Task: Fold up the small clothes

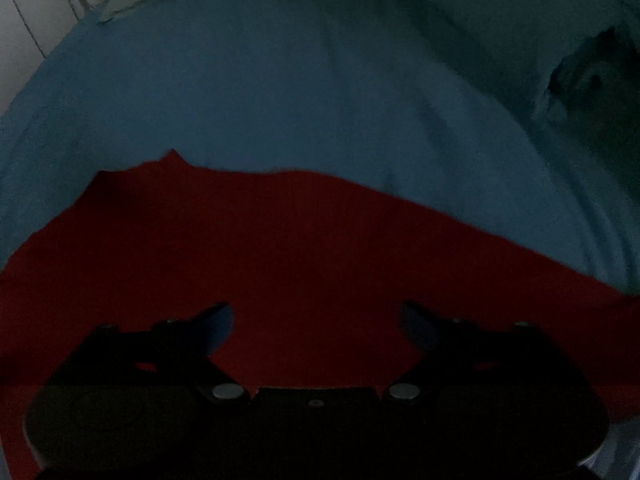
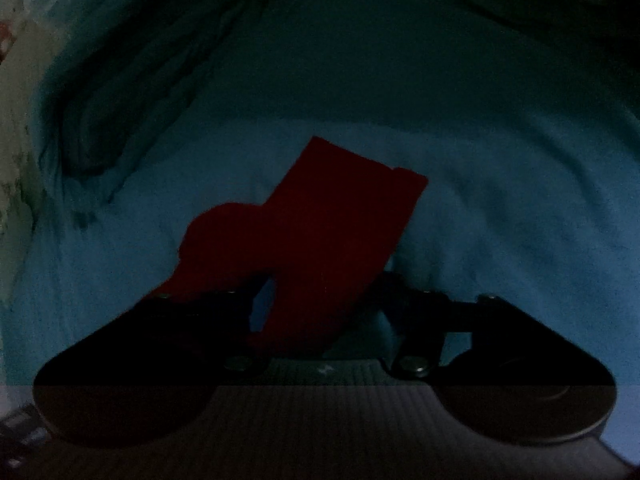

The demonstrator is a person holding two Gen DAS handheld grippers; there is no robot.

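From the left wrist, the left gripper (image 1: 316, 314) hangs low over a red garment (image 1: 256, 248), its two dark fingers (image 1: 218, 318) spread wide apart with nothing between them but the cloth underneath. The garment looks like a fine ribbed knit, matte and flat; its far edge runs in an uneven line with a small peak toward the left, and it slopes away to the near right. It lies on a blue bedsheet (image 1: 280, 92) — smooth cotton-like fabric with a few soft creases running to the far right. At the far left a pale tiled wall (image 1: 28, 28) shows beyond the sheet's edge, and at the right a dim, blurred pale shape sits in shadow, too dark to name. From the right wrist, the right gripper (image 2: 320, 300) has a part of the red garment (image 2: 320, 232) lying between and over its dark fingers; the cloth hides the fingertips, so I cannot tell whether they are clamped on it or merely spread around it. The red piece rises as a squarish flap with a rounded lobe at its left, standing out against the blue bedsheet (image 2: 500, 216), which bunches into deep rumpled folds at the far left — the light is poor throughout.
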